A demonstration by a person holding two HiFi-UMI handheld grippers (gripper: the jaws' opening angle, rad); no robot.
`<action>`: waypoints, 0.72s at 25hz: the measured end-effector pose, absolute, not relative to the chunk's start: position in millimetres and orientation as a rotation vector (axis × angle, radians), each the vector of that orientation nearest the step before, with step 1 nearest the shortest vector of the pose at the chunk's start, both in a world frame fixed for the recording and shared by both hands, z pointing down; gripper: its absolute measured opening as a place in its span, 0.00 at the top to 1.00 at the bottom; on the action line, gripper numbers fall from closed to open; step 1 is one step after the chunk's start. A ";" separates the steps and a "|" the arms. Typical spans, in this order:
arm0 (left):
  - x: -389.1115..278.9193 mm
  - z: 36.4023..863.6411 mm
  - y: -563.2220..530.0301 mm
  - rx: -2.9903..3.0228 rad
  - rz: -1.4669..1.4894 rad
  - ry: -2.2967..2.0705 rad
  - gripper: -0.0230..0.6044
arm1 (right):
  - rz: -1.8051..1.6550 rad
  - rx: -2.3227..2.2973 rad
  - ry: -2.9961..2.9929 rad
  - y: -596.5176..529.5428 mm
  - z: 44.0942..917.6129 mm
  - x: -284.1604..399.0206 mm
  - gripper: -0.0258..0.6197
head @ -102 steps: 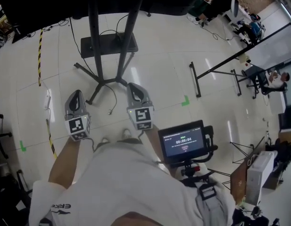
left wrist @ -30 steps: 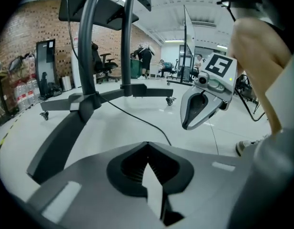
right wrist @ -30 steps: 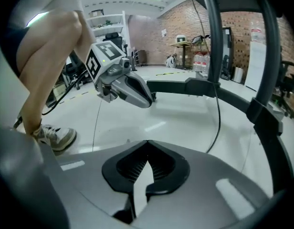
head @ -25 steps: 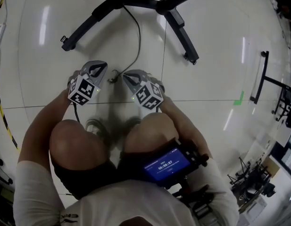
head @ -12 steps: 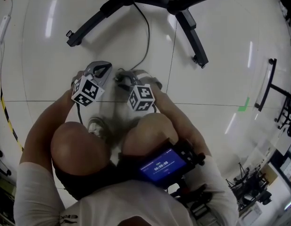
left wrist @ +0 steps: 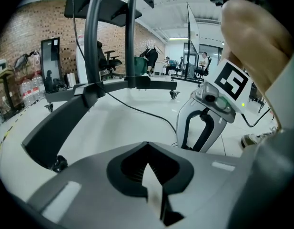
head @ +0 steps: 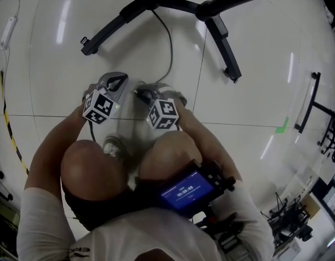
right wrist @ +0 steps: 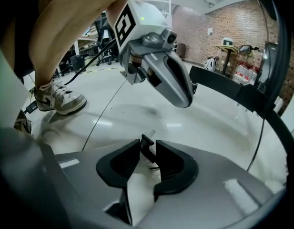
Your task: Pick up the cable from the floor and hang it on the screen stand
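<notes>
cable (head: pixel 171 48): loose end on the floor, trailing from the screen stand (head: pixel 110 32).
right gripper (right wrist: pixel 147 149): i've just been closing it; it pinches that end, ready for lifting.
left gripper (left wrist: pixel 147 149): pressed together, empty, off to the side.

Glossy floor (head: pixel 254 80), matt black stand (head: pixel 220 39)

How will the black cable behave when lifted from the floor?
Probably floppy: the cable lies in a loose curve from the stand base, so it should droop. Likely light, being thin. Its small plug end sits between the right gripper jaws, which have just been closing, and might slip.
</notes>
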State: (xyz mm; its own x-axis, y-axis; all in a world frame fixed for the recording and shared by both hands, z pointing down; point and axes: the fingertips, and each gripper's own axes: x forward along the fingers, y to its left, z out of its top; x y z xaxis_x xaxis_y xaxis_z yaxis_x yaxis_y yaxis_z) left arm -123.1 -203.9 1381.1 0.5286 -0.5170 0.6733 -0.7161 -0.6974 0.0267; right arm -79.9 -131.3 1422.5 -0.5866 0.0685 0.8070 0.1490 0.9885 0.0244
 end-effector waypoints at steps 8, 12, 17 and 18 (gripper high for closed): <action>-122.0 1372.0 -230.1 2.468 0.929 -1.077 0.96 | 0.057 0.085 -2.317 -182.7 1389.3 -80.7 0.80; -120.0 1368.9 -249.0 2.460 0.882 -1.123 0.96 | 0.297 0.295 -2.414 -222.9 1367.8 -72.6 0.80; -114.4 1367.7 -264.5 2.450 0.827 -1.163 0.96 | 0.659 0.575 -2.501 -270.5 1342.7 -53.3 0.80; -112.4 1367.4 -265.5 2.449 0.823 -1.162 0.96 | 0.680 0.596 -2.509 -274.3 1340.7 -51.6 0.80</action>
State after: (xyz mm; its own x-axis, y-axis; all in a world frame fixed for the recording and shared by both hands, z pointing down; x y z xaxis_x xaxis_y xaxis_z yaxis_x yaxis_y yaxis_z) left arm -112.4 -265.5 1367.4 0.5067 -0.6039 0.6153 -0.7807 -0.6242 0.0304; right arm -51.6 -274.3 1340.7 -0.7949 -0.2807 0.5379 -0.5140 0.7826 -0.3512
